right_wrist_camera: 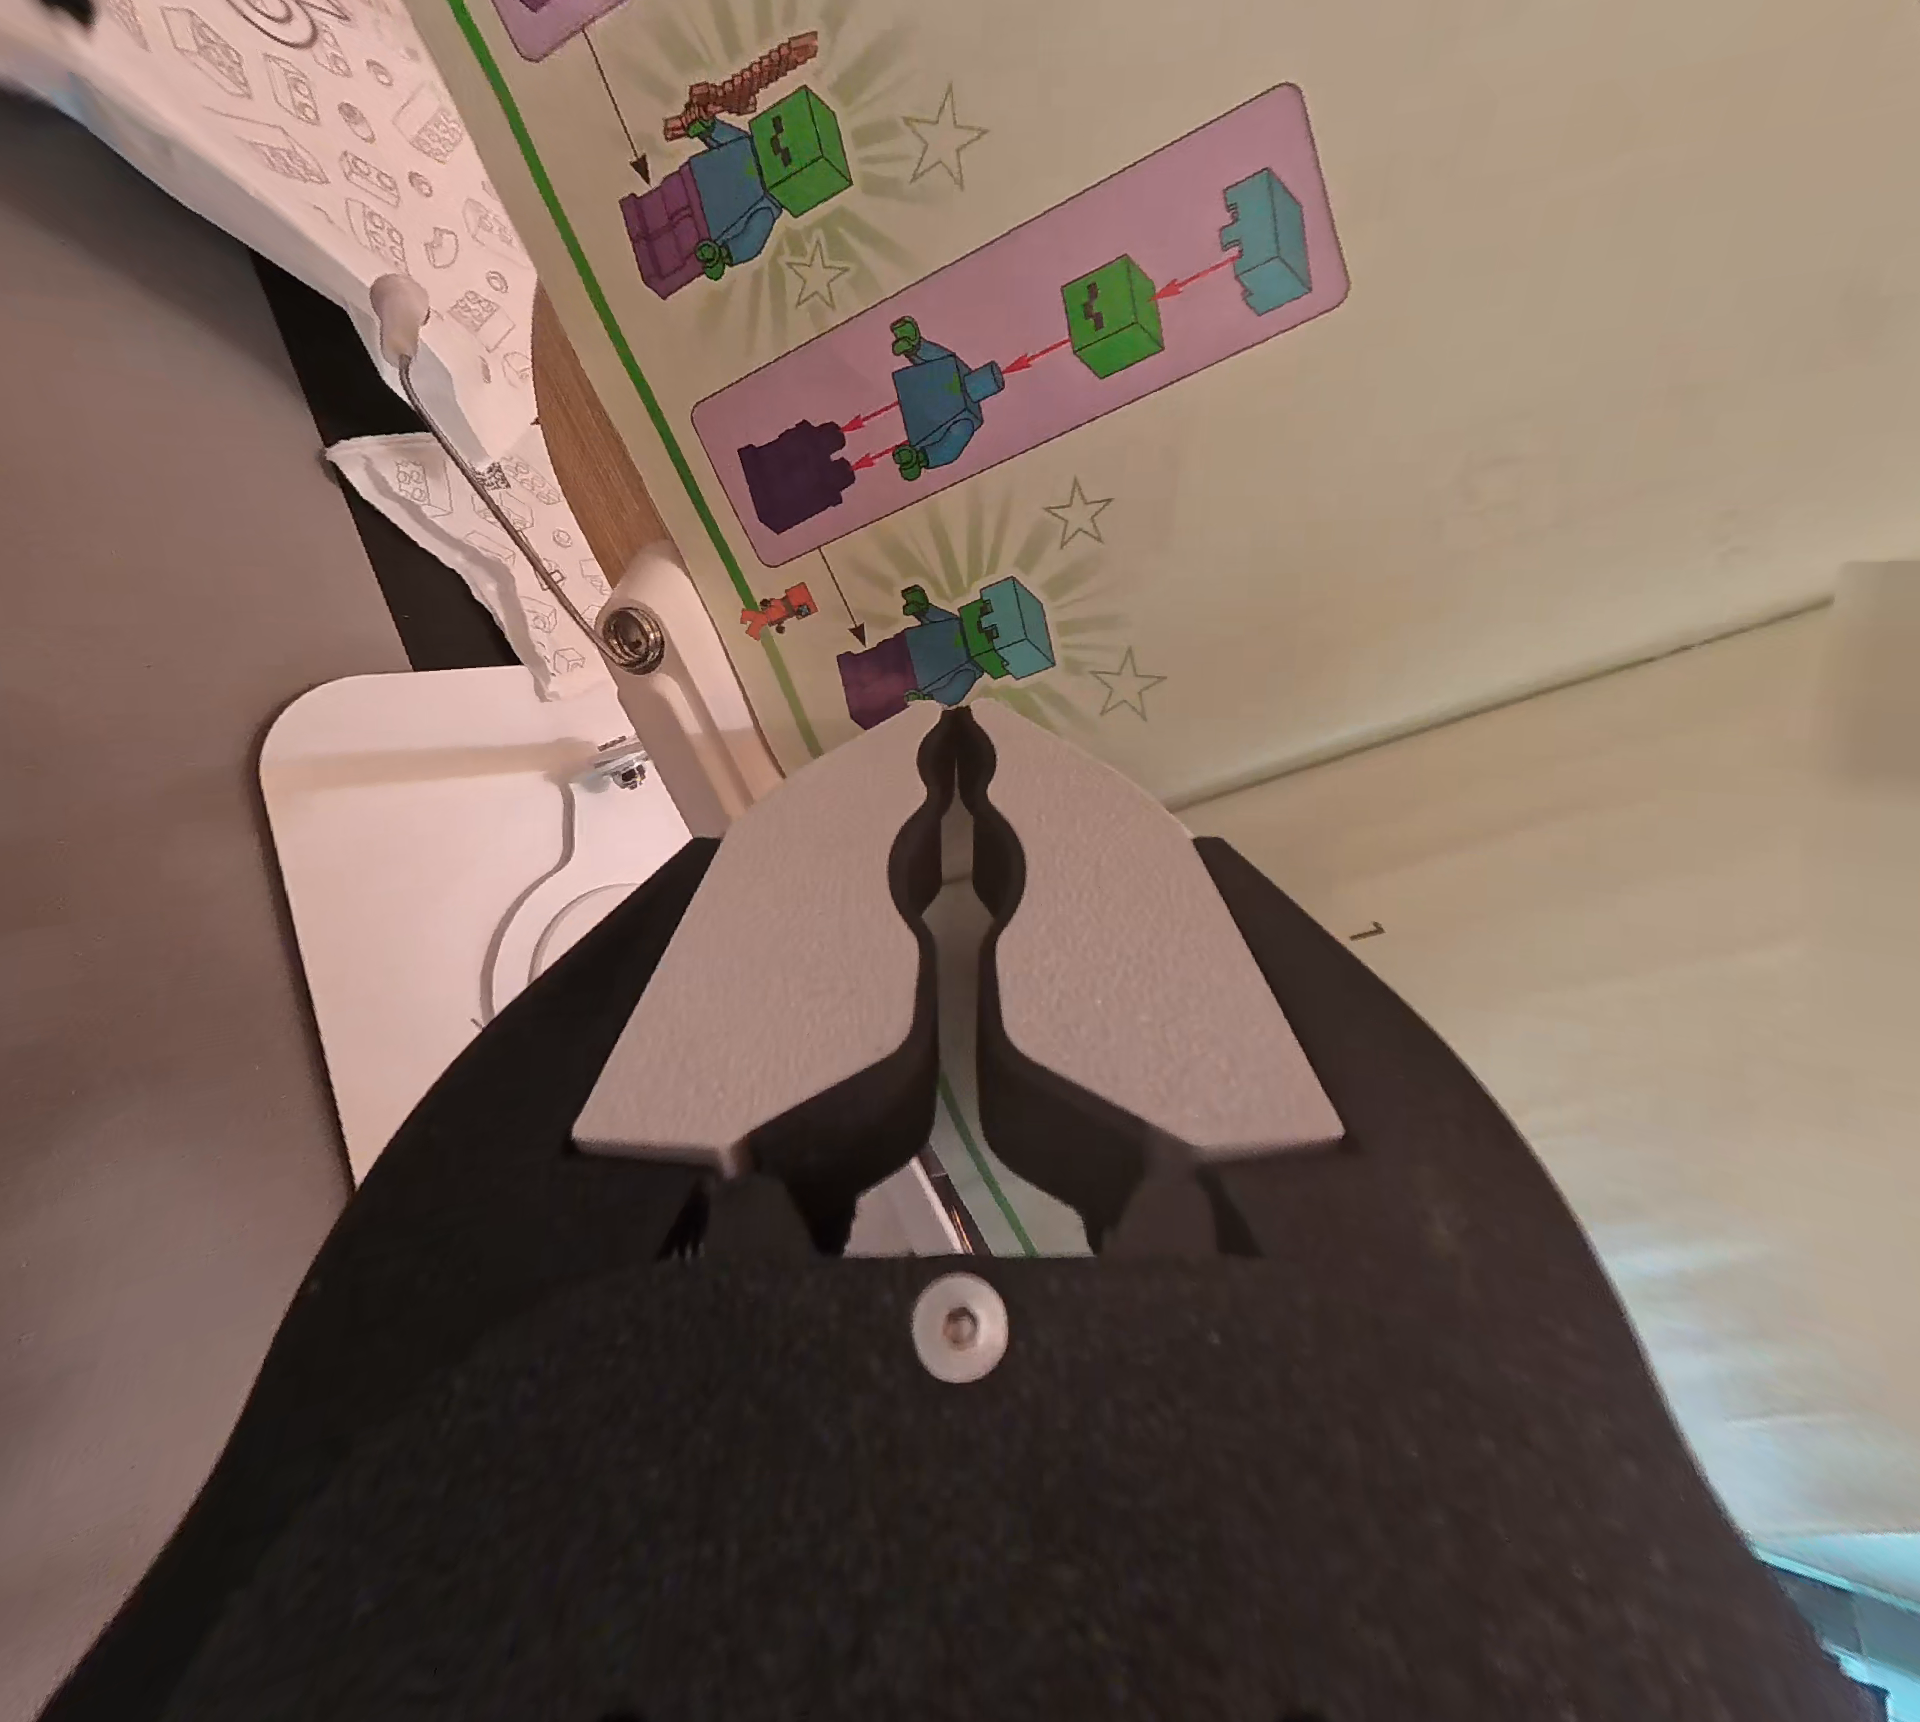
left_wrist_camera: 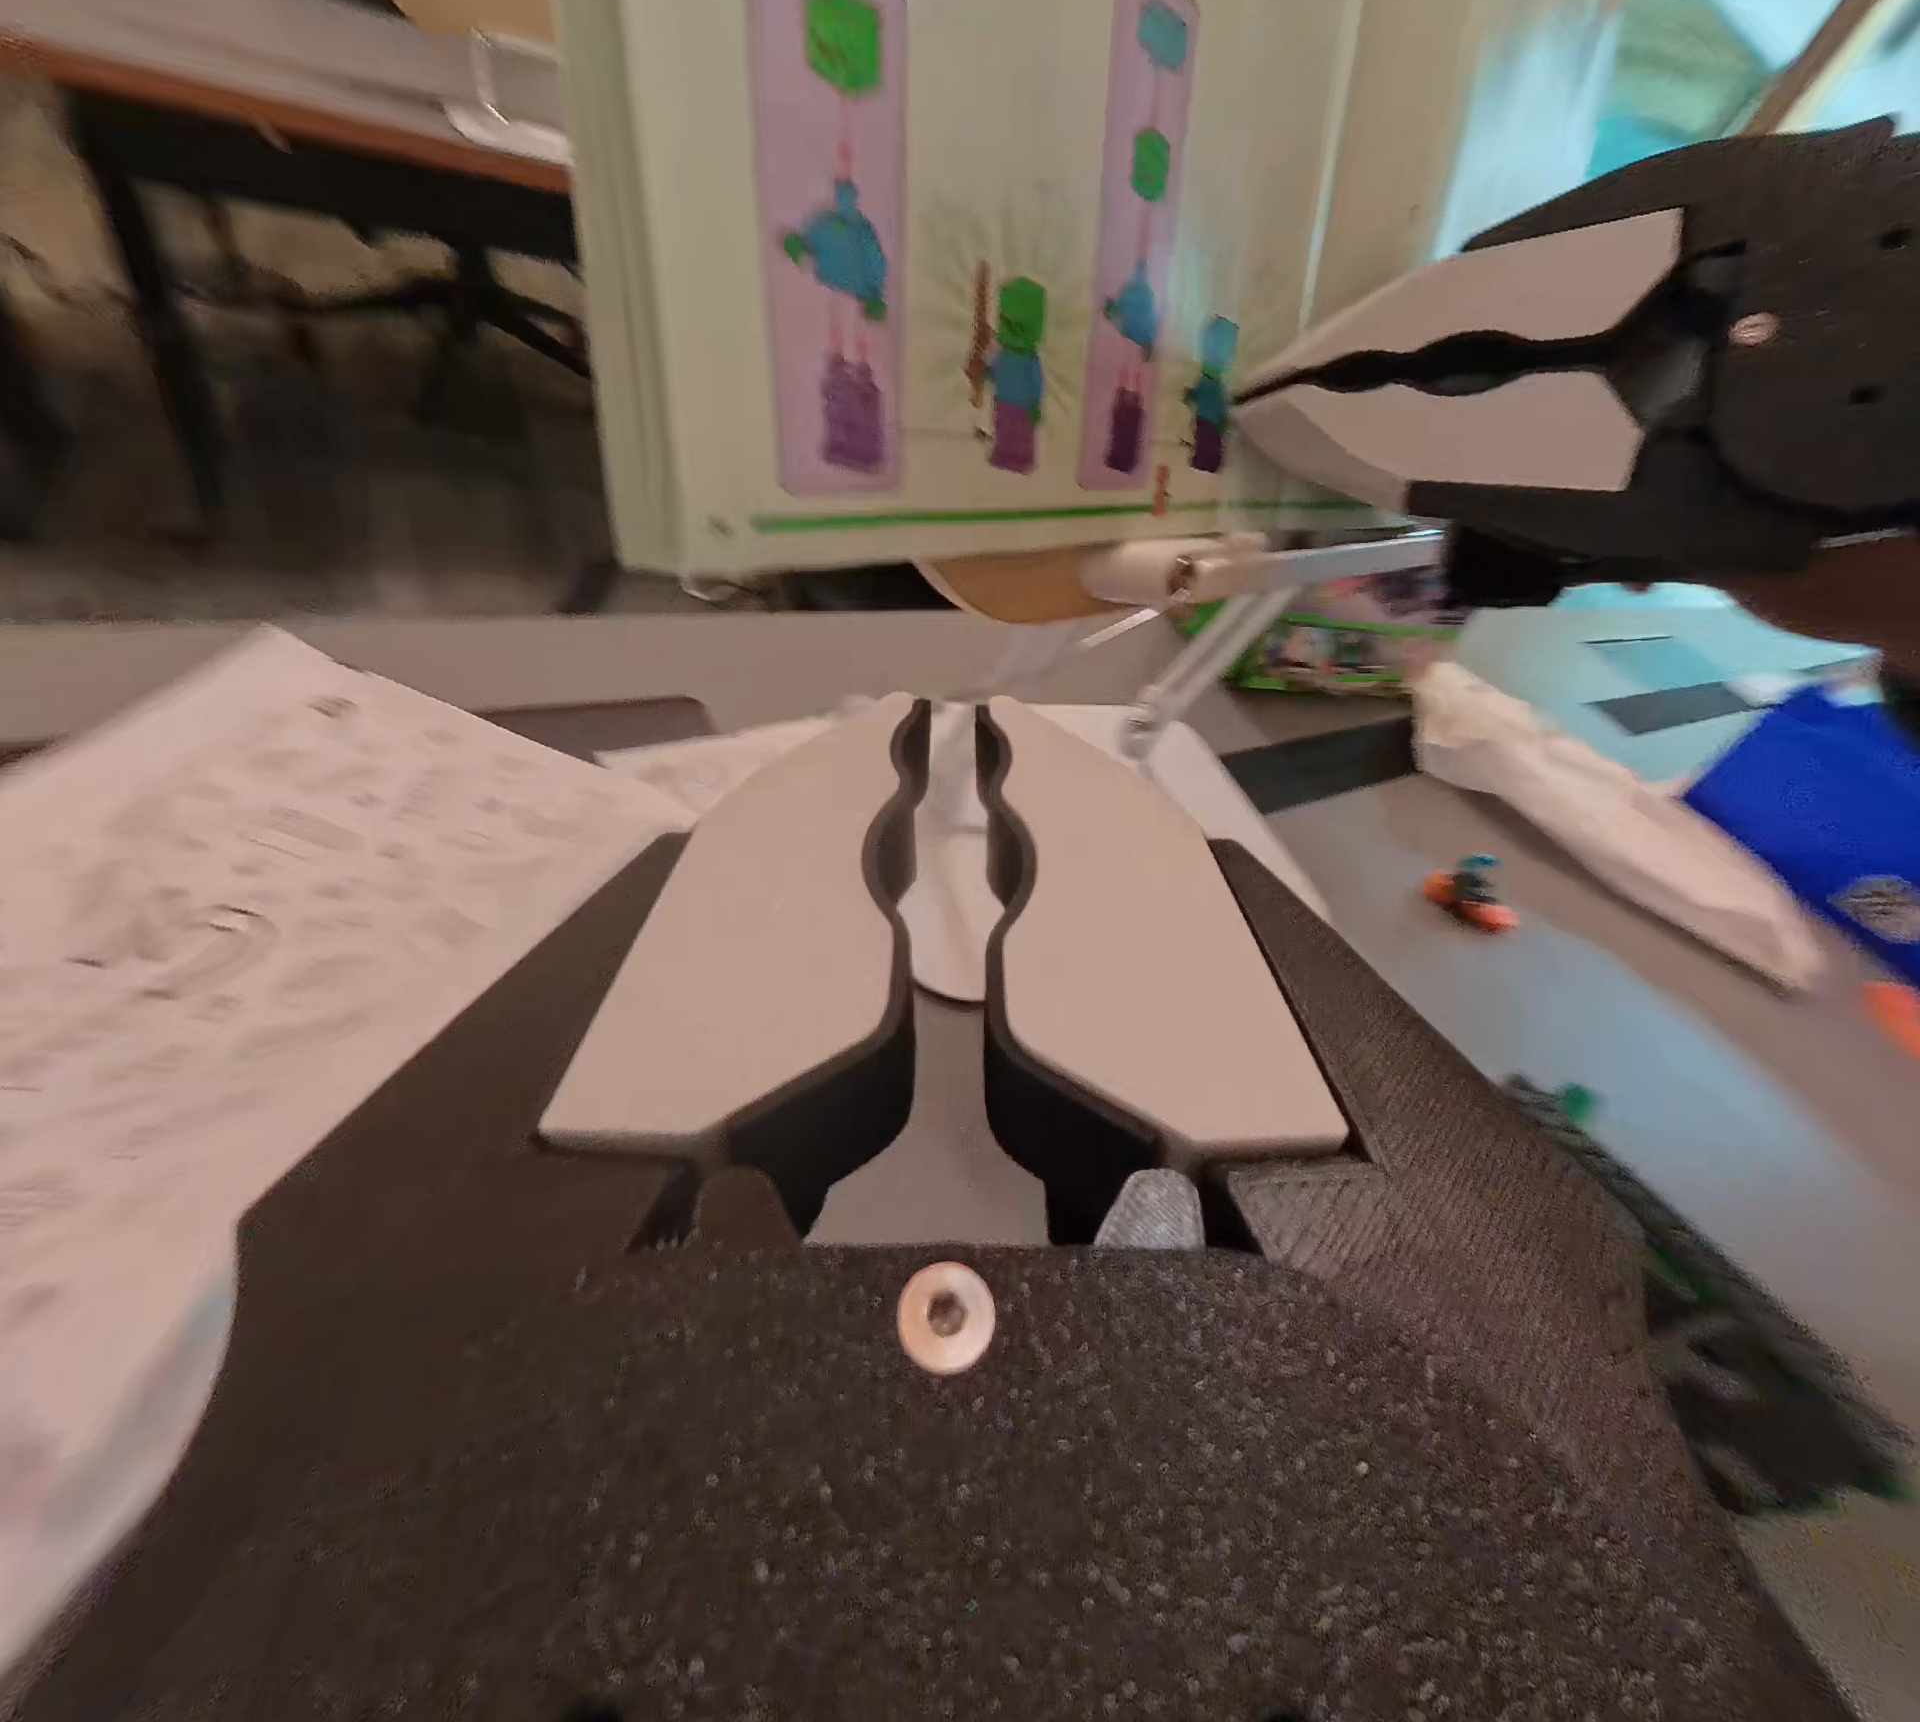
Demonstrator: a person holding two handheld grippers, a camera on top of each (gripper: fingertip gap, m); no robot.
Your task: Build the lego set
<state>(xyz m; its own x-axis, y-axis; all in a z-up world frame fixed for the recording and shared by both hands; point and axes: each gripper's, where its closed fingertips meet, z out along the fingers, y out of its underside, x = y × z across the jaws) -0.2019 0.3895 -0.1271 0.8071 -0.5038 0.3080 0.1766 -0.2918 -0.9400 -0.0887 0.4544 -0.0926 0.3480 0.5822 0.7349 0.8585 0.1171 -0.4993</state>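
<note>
The open instruction booklet point(left_wrist_camera: 997, 218) stands upright on a white stand point(left_wrist_camera: 1164, 747), showing pictures of a blue, green and purple figure. My left gripper point(left_wrist_camera: 951, 716) is low over the table in front of the stand; its jaws stand a little apart with nothing between them. My right gripper point(right_wrist_camera: 956, 722) is shut, with its tips right at the booklet page point(right_wrist_camera: 1351, 477), beside the lowest figure picture. It also shows in the left wrist view point(left_wrist_camera: 1247, 403), reaching in from the right. I see nothing between its pads. A small orange, teal and black Lego piece point(left_wrist_camera: 1470, 901) lies on the grey table.
A white paper bag printed with brick drawings point(left_wrist_camera: 260, 893) lies at the left. A crumpled white bag point(left_wrist_camera: 1600, 851) and a blue item point(left_wrist_camera: 1818, 841) lie at the right. The Lego box point(left_wrist_camera: 1340, 644) lies behind the stand. The stand's white base point(right_wrist_camera: 416, 841) lies left of my right gripper. Tip to tip, the grippers are about 15 centimeters apart.
</note>
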